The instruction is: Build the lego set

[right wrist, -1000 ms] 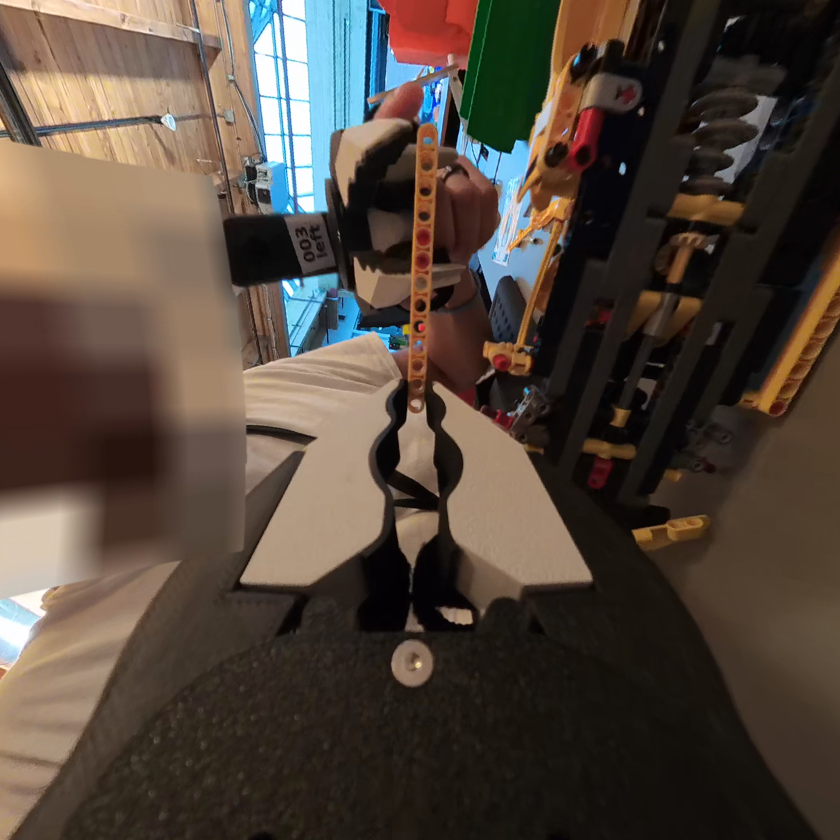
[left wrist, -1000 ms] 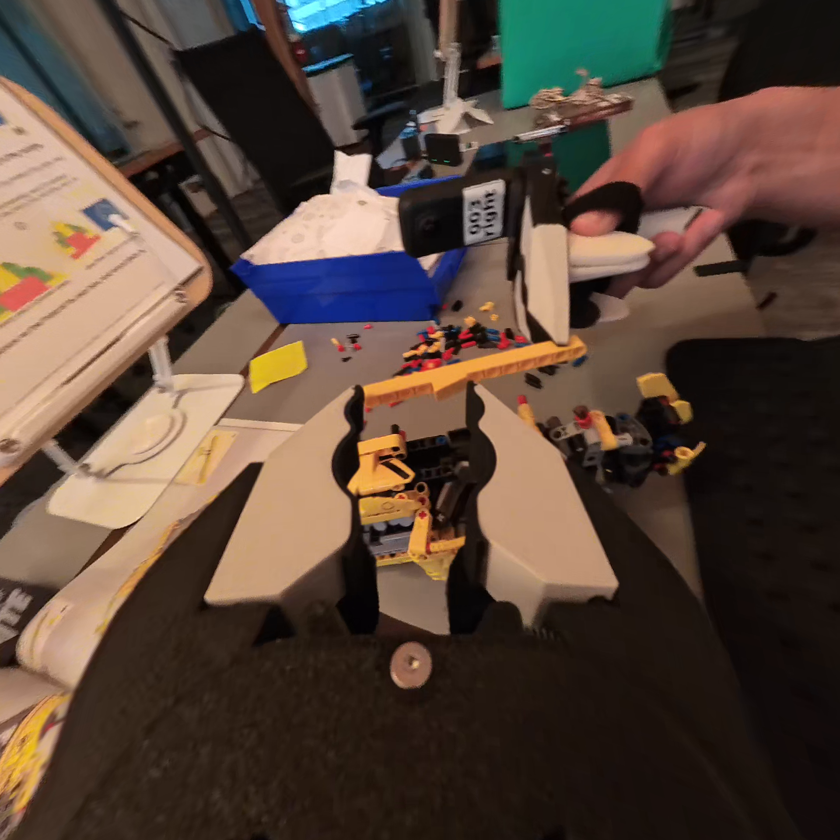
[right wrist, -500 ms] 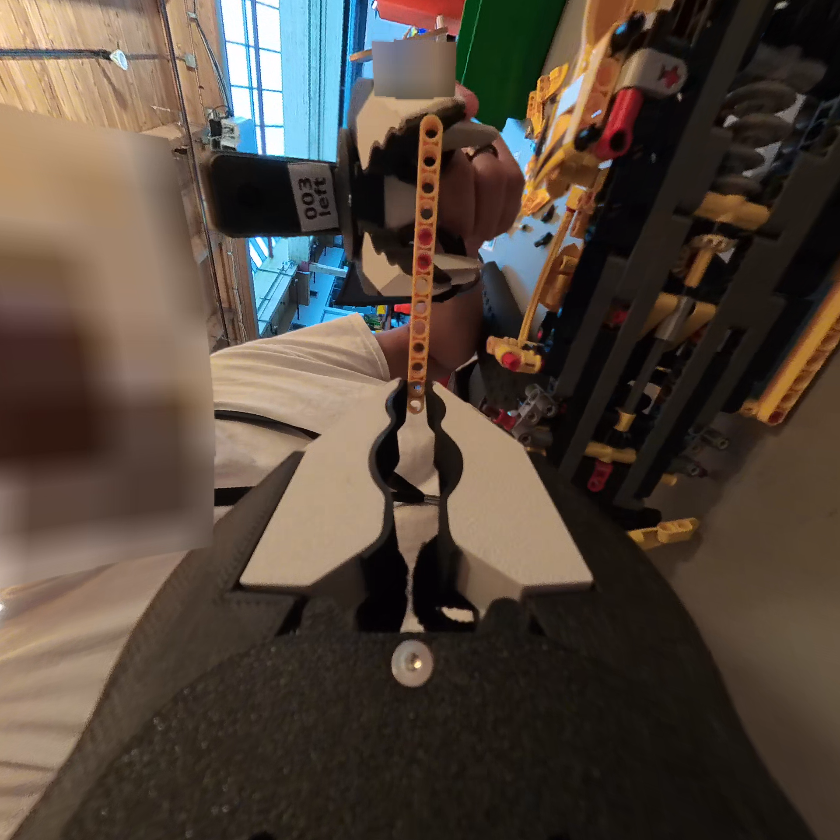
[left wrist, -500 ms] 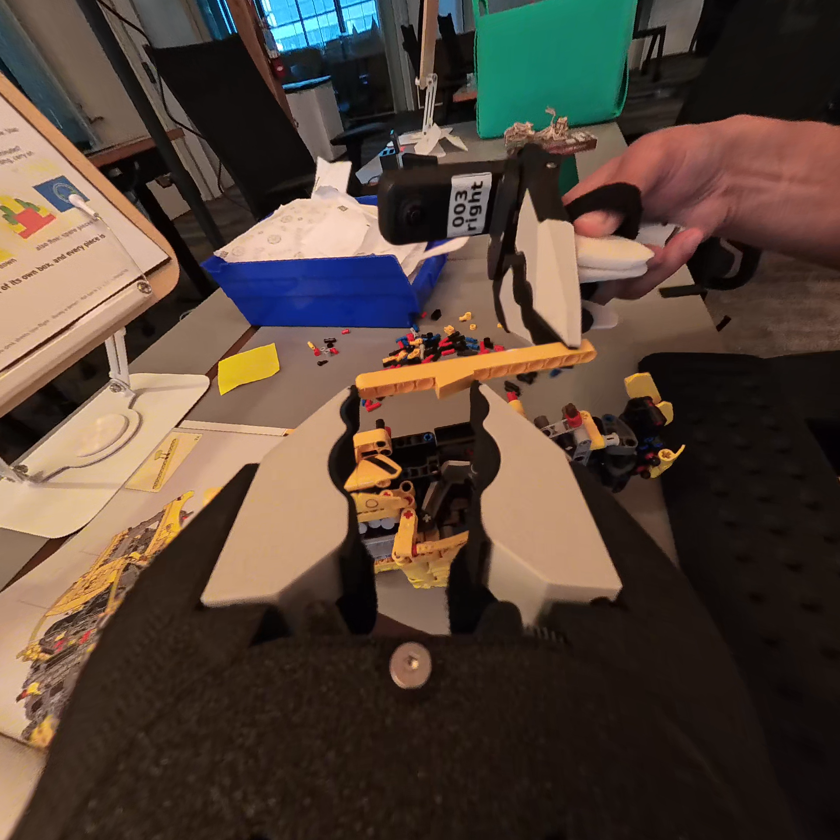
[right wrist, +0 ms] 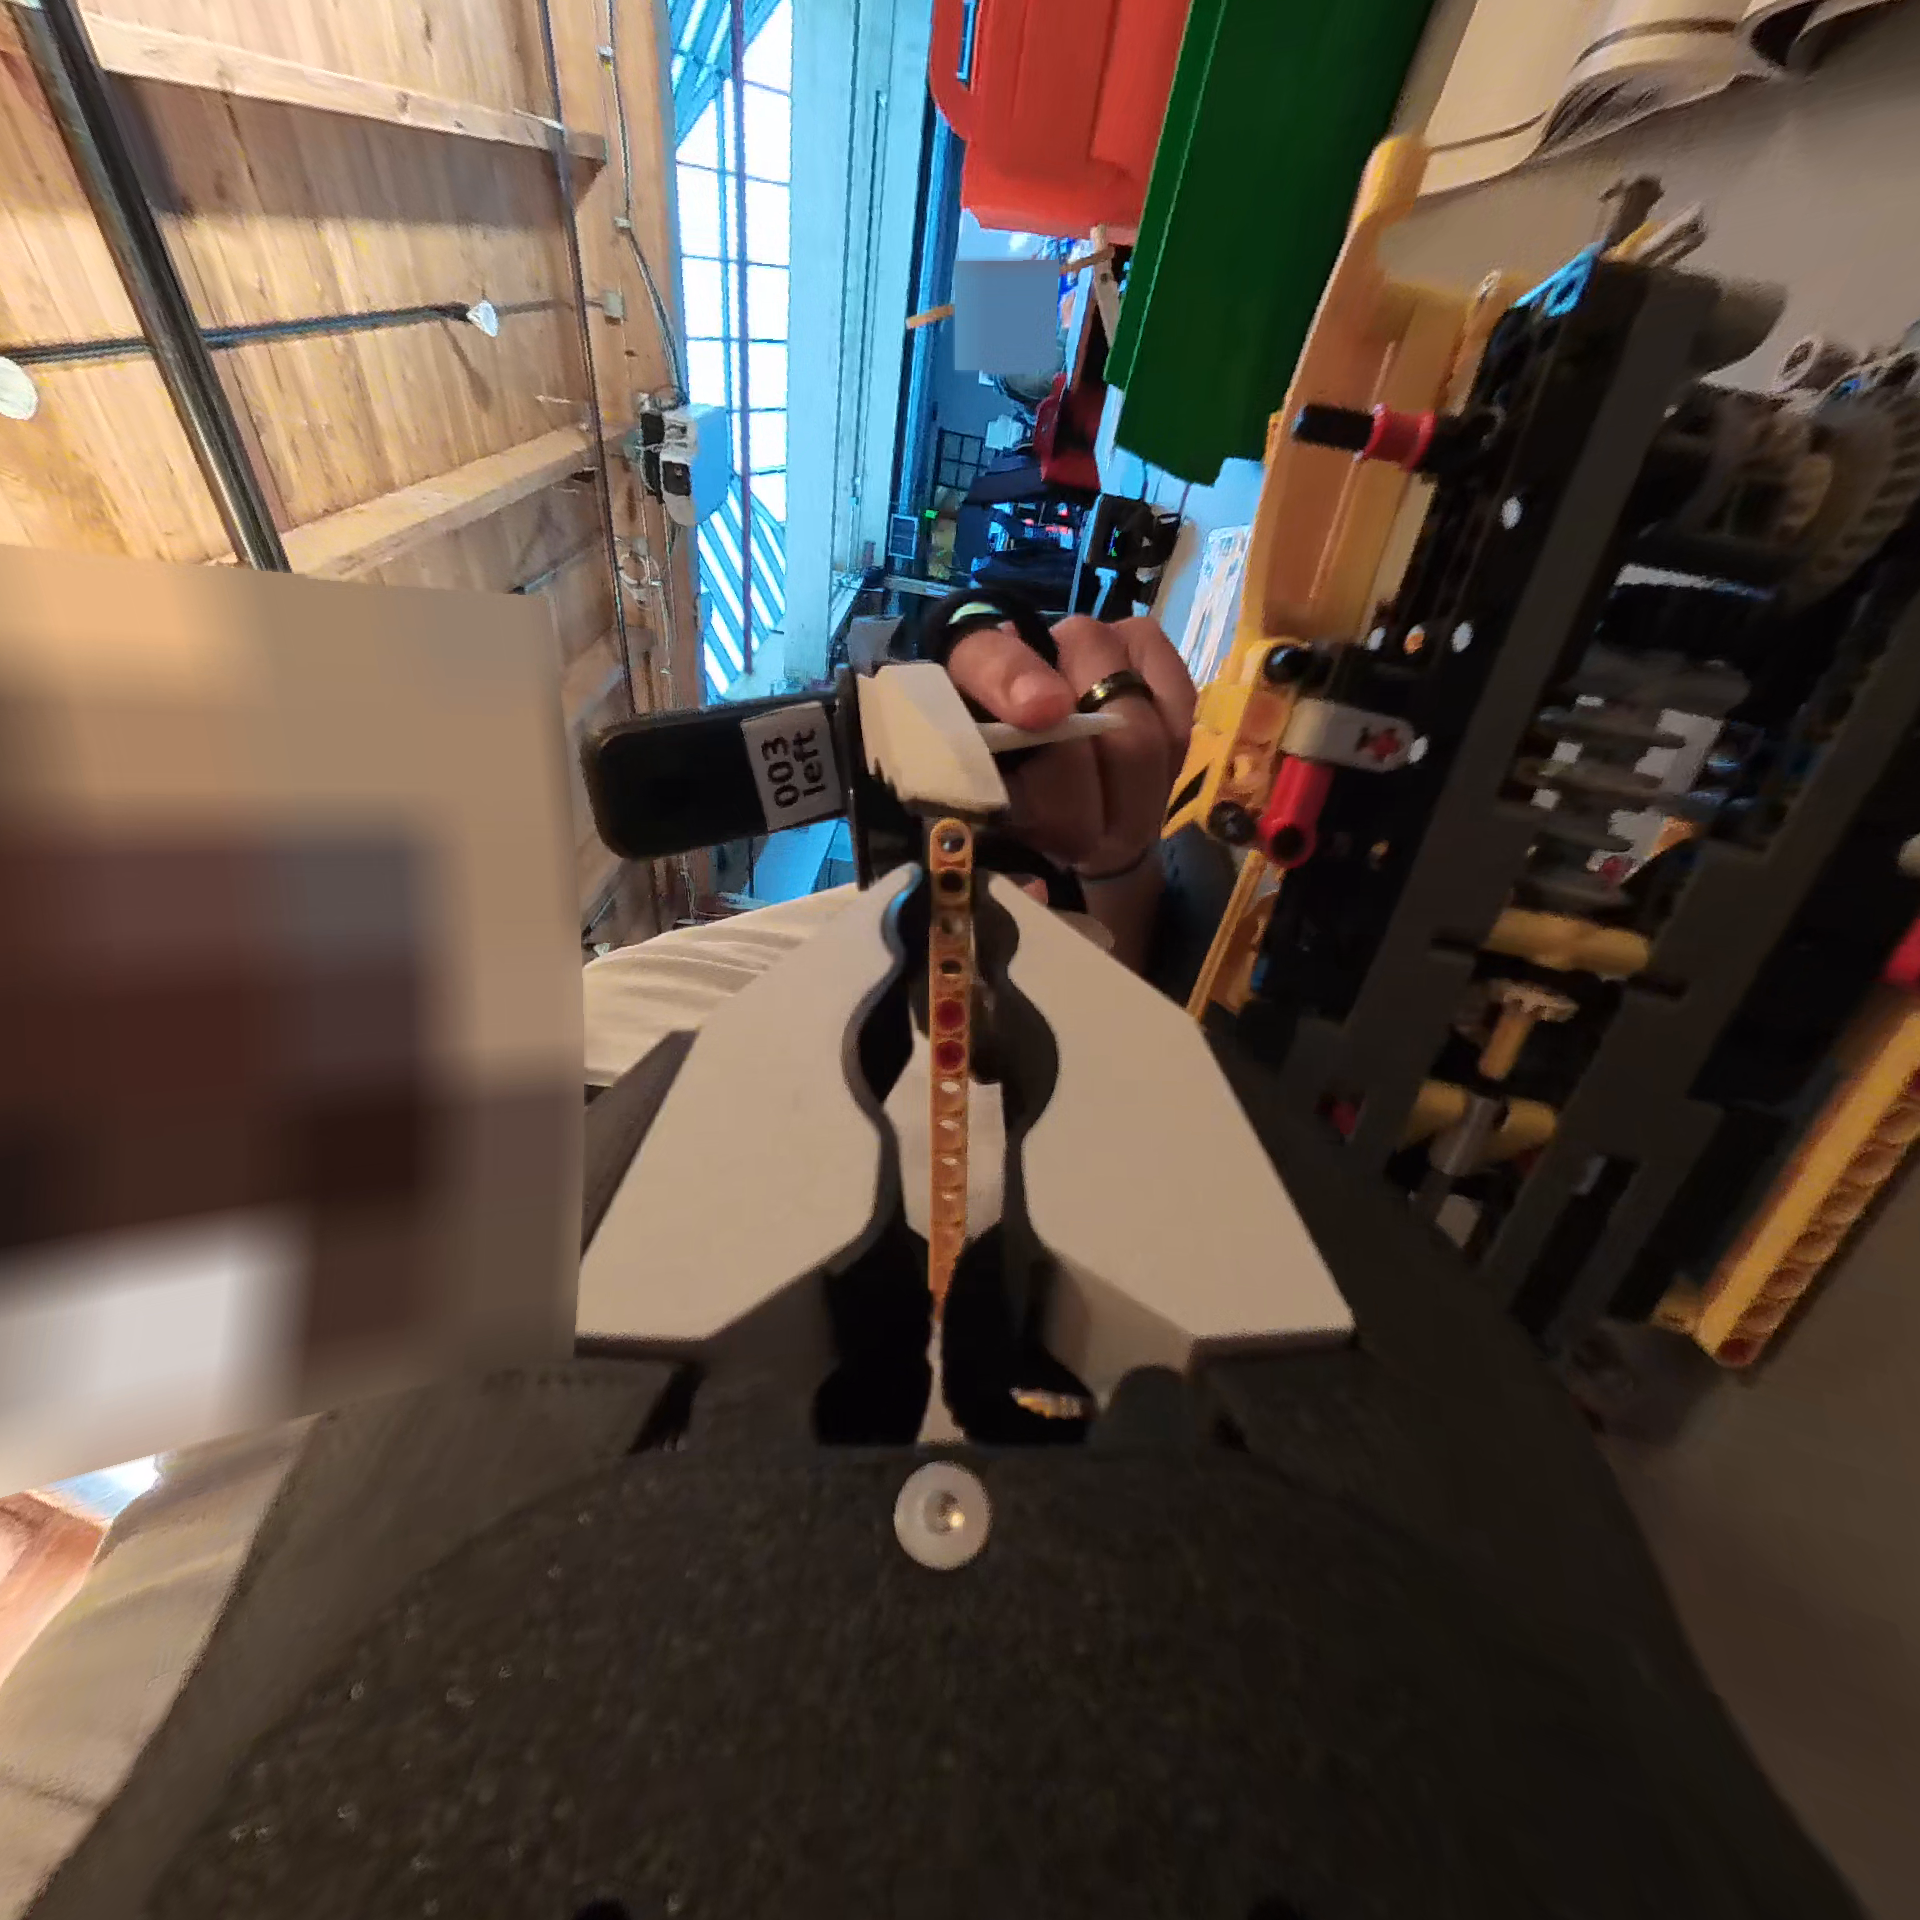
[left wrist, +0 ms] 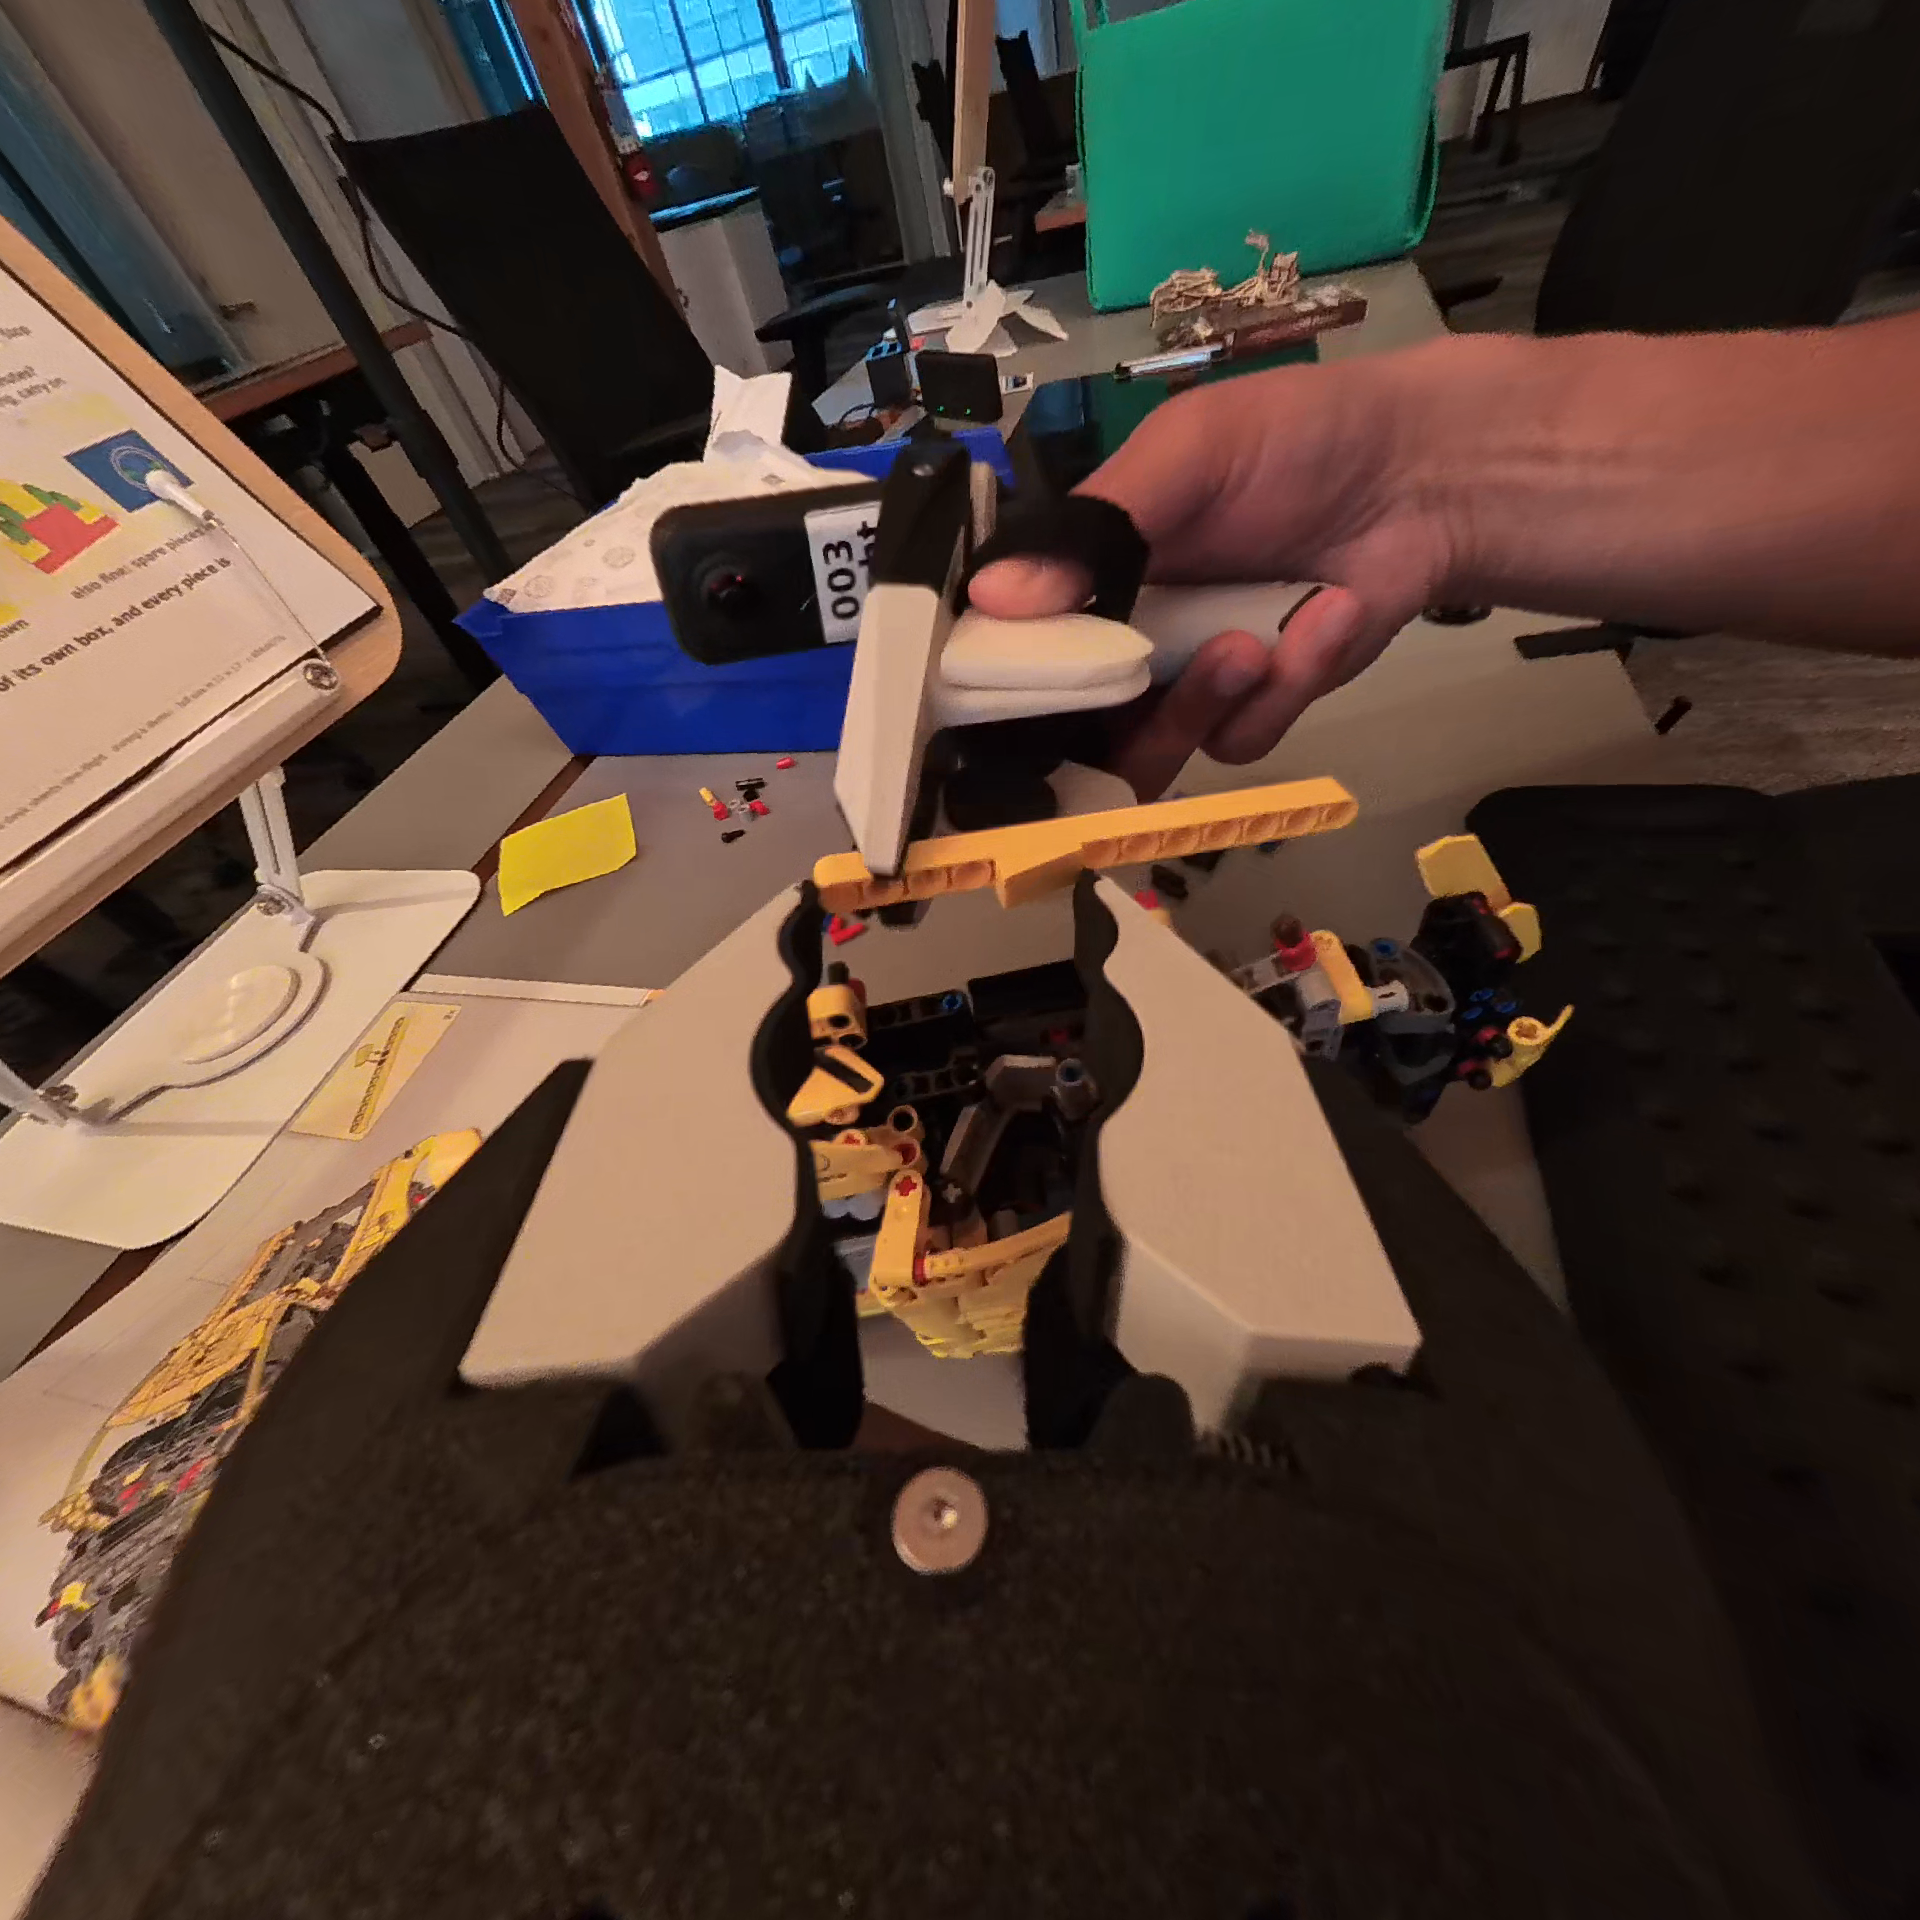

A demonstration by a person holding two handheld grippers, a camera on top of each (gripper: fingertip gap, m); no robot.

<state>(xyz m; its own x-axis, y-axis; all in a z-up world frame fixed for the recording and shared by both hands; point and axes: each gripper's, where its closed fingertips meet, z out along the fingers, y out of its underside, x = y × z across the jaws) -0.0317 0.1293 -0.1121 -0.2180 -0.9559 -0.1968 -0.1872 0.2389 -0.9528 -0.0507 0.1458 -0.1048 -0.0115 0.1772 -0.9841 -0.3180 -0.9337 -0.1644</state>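
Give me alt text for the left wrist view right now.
The right gripper, held in a hand, pinches one end of a long yellow lego beam that spans the tips of the open left gripper. Below sit a yellow and black lego model, loose pieces and a blue bin on the table.

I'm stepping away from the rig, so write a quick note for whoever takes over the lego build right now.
Right claw: shut on the long yellow beam, held above the table.
Left claw: open over the half-built model, holding nothing.
A smaller sub-assembly and loose pieces lie on the table.
Done: beam picked up.
Left: probably fit it to the model.
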